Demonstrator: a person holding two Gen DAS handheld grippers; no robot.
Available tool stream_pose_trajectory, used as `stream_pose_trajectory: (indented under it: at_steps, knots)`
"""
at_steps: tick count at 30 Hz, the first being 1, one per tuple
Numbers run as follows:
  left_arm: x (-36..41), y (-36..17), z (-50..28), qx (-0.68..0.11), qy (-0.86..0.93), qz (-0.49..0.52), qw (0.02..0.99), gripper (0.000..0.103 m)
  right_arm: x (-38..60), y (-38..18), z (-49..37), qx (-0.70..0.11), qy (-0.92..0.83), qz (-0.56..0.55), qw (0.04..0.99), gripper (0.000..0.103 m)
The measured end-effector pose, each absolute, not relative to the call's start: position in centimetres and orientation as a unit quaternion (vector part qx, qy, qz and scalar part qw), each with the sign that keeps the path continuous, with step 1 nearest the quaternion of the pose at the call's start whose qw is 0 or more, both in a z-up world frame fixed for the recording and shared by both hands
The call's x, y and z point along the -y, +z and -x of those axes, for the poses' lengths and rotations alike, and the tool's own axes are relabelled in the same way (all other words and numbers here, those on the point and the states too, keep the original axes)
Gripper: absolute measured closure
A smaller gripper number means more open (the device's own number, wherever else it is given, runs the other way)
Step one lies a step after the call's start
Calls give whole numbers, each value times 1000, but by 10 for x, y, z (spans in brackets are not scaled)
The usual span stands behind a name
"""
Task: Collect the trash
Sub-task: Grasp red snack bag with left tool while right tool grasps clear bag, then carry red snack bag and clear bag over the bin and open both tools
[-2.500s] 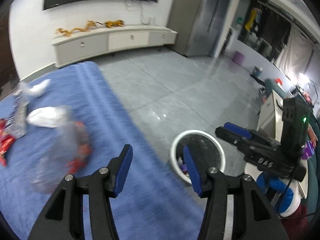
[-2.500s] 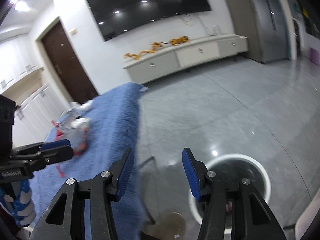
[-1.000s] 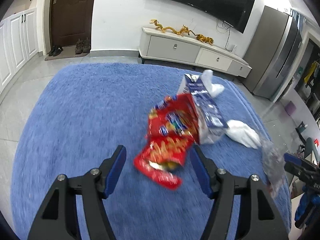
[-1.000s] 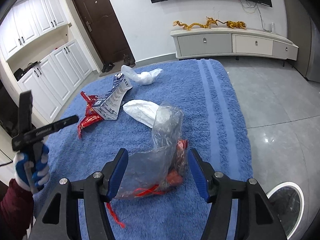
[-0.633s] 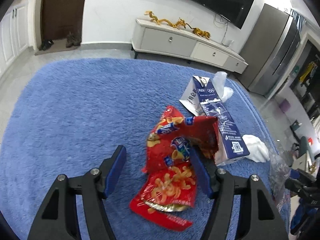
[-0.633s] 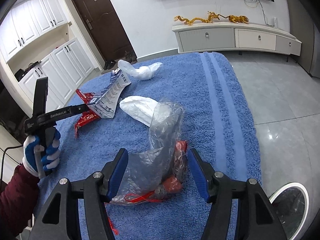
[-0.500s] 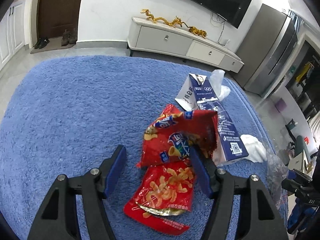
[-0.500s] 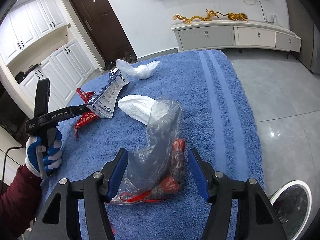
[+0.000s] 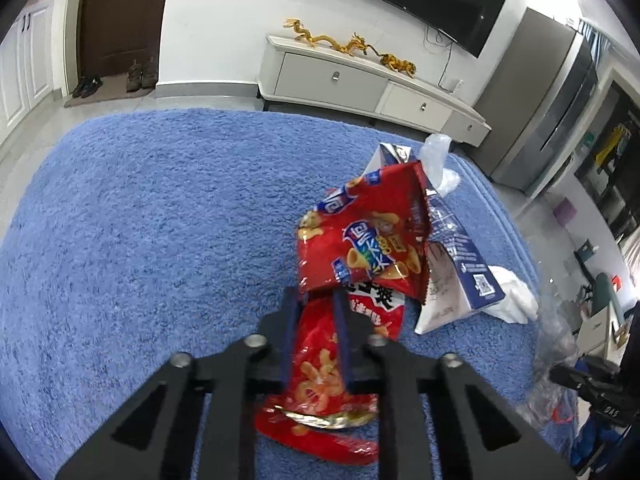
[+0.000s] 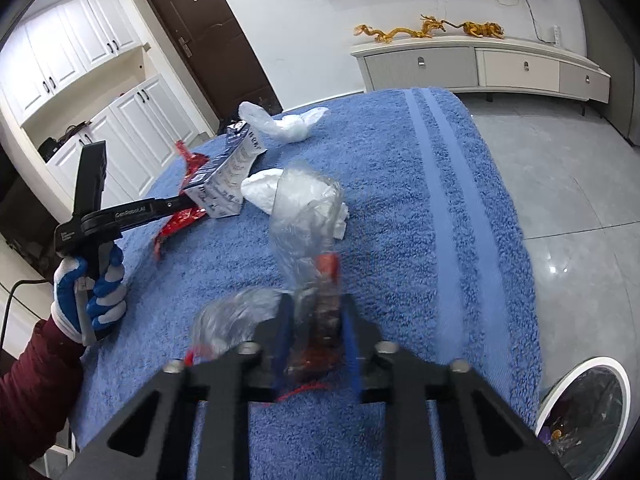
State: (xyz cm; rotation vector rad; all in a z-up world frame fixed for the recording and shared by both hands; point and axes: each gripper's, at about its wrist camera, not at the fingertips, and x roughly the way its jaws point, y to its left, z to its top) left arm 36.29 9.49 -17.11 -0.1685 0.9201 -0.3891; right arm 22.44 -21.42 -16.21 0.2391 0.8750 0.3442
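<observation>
Left wrist view shows the left gripper (image 9: 316, 340) with its jaws just closed, nearly together, pinching a red snack bag (image 9: 360, 248) that lies on the blue rug (image 9: 160, 220), a blue-and-white carton (image 9: 456, 264) touching it at three o'clock. Right wrist view shows the right gripper (image 10: 316, 344), its jaws likewise just closed, clamped on a clear plastic bag (image 10: 308, 216) holding something red; a white bin (image 10: 584, 412) stands on the floor at four o'clock, beside the rug. Both grasps look made, so the pickup step seems under way. Next, each piece probably needs lifting clear and carrying over the bin before letting go.
</observation>
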Motion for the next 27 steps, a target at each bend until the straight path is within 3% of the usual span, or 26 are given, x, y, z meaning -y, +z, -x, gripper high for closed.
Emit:
stream_pose_trajectory:
  at_steps: [14,27]
  knots:
    - [-115,-138,-282,-412,-183,103,887,102,223,-130,-177,-381,183,-119,898,91]
    - [-130,-77,-191,-363,-174,93,911,102,242,-92,-116,-329,187,-126,917,91]
